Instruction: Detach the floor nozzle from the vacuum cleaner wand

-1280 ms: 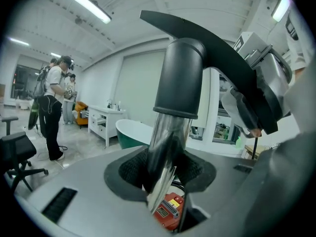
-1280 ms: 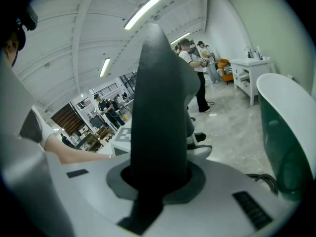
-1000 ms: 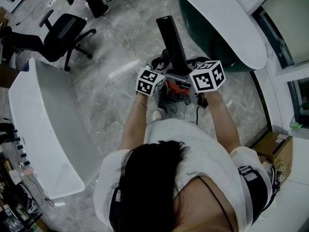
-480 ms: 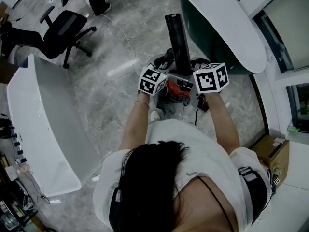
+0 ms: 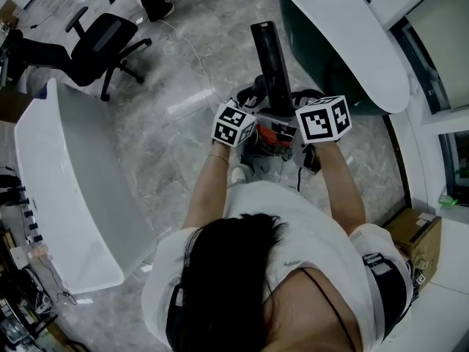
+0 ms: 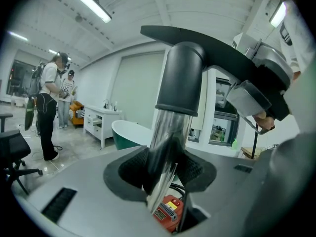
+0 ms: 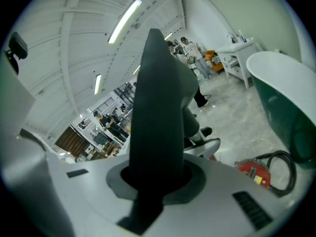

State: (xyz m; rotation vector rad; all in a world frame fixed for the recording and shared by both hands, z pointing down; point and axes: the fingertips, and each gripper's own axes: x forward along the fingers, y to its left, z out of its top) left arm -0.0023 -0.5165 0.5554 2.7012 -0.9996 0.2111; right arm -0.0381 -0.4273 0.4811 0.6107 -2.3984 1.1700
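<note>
Floor nozzle [image 5: 268,57]: a long, flat black head, held up in front of the person at about waist level, above the marble floor [image 5: 168,145]. In the head view it runs away from the body, between the two marker cubes. In the left gripper view its round black neck sits over the top end of the shiny metal wand [image 6: 167,142]; the two parts are joined.

Left gripper [image 6: 165,181]: jaws about half open and closed on the wand. The ribbed black pads press on either side of the metal tube just below the nozzle's neck. The tube passes upright through the jaws.

Right gripper [image 7: 155,177]: jaws nearly together and clamped on the nozzle itself. The flat black body fills the gap and rises steeply out of it. In the left gripper view this gripper sits at the right-hand end of the nozzle head, beside the neck.

Vacuum body [image 5: 270,133]: red, with black cable coiled next to it, on the floor directly below the two grippers and close to the person's feet.

Surroundings: a green bathtub with a white rim [image 5: 344,42] stands to the right of the nozzle, a white tub [image 5: 58,189] to the left, an office chair [image 5: 102,42] beyond that. A cardboard box [image 5: 414,229] stands at the right. Two people [image 6: 47,107] stand well apart in the background.
</note>
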